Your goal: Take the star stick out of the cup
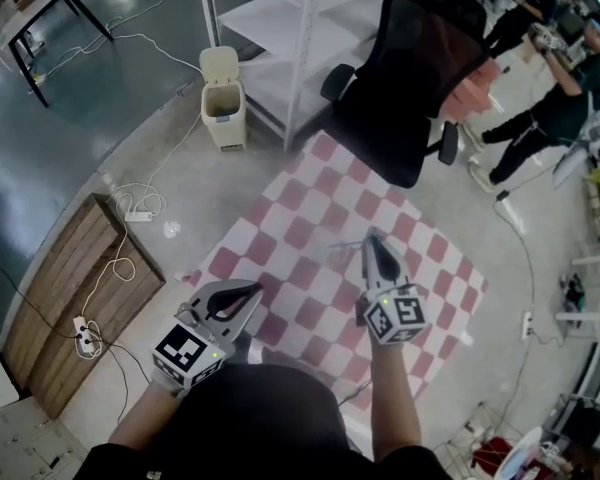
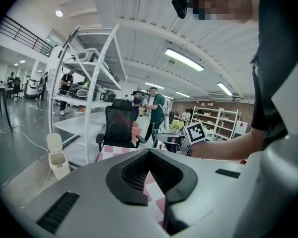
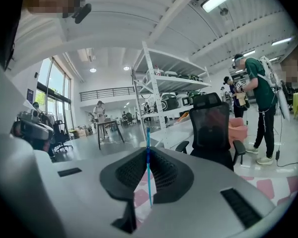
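A thin blue stick (image 3: 148,175) runs upright between the closed jaws of my right gripper (image 3: 148,150), which is shut on it. In the head view the right gripper (image 1: 373,240) hovers over the pink-and-white checkered cloth (image 1: 300,218), and a thin stick end (image 1: 344,246) pokes out to its left. No star end and no cup show in any view. My left gripper (image 1: 252,290) is held low at the cloth's near left edge. Its jaws meet at the tip with nothing between them, as the left gripper view (image 2: 149,151) also shows.
A black office chair (image 1: 420,78) stands past the cloth, with a white shelf rack (image 1: 280,28) and a beige bin (image 1: 223,98) to its left. A wooden board (image 1: 70,298) with cables lies on the left. People stand at the far right (image 1: 560,98).
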